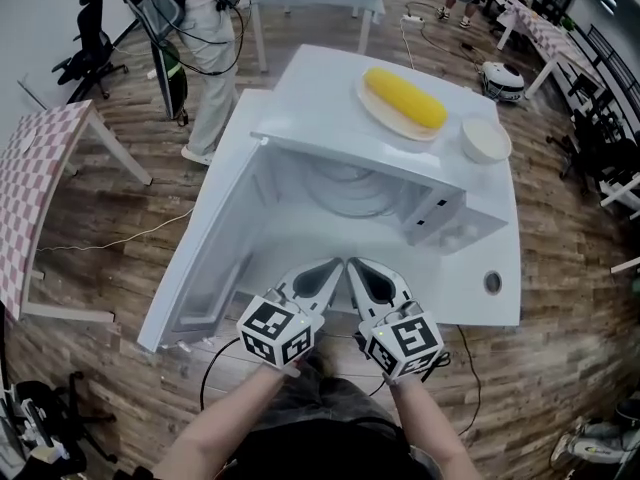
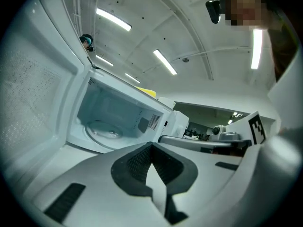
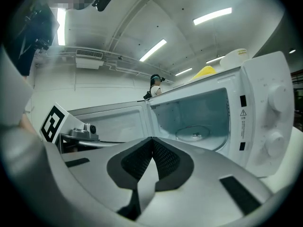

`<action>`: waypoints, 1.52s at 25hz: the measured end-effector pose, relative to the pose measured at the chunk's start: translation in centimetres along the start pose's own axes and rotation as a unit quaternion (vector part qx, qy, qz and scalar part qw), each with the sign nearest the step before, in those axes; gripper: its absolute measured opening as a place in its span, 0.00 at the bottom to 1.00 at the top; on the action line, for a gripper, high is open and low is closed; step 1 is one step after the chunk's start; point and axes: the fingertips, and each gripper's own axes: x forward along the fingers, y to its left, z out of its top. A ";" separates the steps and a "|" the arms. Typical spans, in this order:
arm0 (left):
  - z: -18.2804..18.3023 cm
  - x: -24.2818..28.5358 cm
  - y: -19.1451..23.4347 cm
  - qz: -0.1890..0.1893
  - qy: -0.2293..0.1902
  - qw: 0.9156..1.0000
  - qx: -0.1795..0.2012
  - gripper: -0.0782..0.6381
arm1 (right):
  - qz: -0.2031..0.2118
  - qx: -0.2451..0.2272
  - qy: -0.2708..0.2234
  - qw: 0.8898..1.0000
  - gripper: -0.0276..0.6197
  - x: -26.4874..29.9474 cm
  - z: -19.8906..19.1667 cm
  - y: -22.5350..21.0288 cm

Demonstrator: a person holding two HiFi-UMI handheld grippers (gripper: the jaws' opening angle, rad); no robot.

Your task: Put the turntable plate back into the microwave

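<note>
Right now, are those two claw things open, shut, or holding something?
Left gripper: closed, holding nothing.
Right gripper: closed, holding nothing.

Head view: high above, facing steeply down on the boxy white microwave (image 1: 330,118).
Left gripper view: low, close, near-left of it, facing up into its open cavity (image 2: 118,112).
Right gripper view: same, from near-right.
Shared: the cavity's round clear glass turntable plate (image 3: 195,133).
</note>
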 end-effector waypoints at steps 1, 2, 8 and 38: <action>-0.1 -0.2 -0.3 -0.001 0.000 1.000 -0.002 0.12 | 0.000 0.000 0.001 1.000 0.08 -0.3 0.0 0.2; -0.2 -0.5 -0.5 0.000 0.000 1.000 -0.003 0.13 | -0.001 0.000 0.002 1.000 0.08 -0.5 0.0 0.4; -0.2 -1.7 -1.9 0.015 -0.003 1.000 -0.002 0.13 | -0.007 0.001 0.007 1.000 0.08 -2.8 -0.2 0.8; -1.6 -6.3 -5.0 0.074 -0.006 0.996 0.054 0.13 | -0.049 -0.016 0.013 0.999 0.08 -7.6 -1.8 4.0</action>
